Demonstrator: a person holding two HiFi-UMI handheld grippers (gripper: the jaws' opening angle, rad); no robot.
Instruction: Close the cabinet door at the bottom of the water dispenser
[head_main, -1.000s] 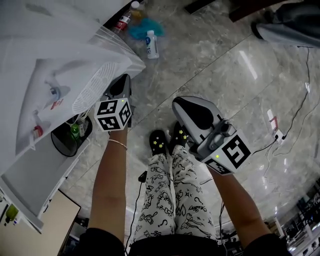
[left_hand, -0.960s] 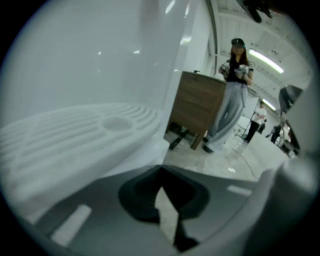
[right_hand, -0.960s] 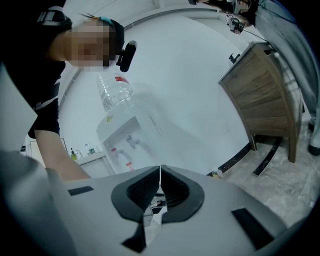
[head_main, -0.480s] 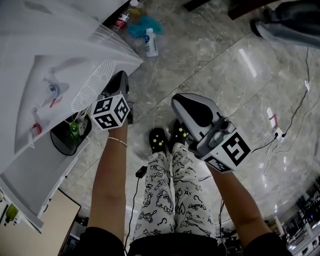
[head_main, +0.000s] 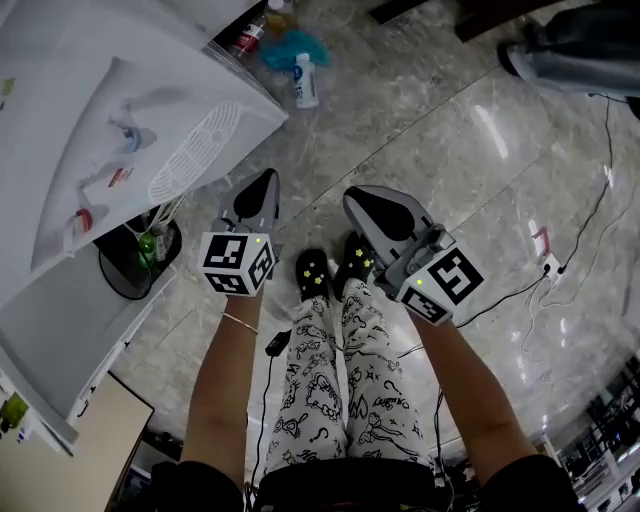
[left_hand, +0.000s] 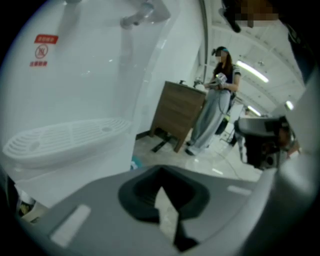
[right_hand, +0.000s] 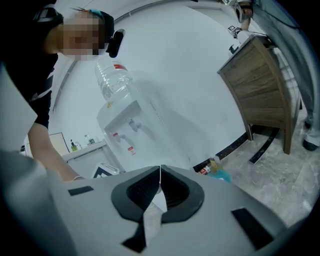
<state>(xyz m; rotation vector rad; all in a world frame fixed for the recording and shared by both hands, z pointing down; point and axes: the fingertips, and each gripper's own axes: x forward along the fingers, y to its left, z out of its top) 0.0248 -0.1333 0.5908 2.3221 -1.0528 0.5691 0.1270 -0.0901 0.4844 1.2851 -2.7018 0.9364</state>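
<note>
The left gripper (head_main: 266, 182) has drawn back from the drip tray (head_main: 195, 150) toward the person's shoes. The water dispenser (head_main: 120, 120) stands upright, ahead and left of the left fingertips, with its taps facing the person. Its bottom door is hidden. Both forearms reach down, side by side. The right gripper (head_main: 352, 198) points forward. Both pairs of jaws are pressed together on nothing.

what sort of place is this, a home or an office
Likely an office or showroom rather than a home, though that is a guess. A bottled water dispenser stands on a glossy stone-look floor, and long strip lights run across the ceiling.
</note>
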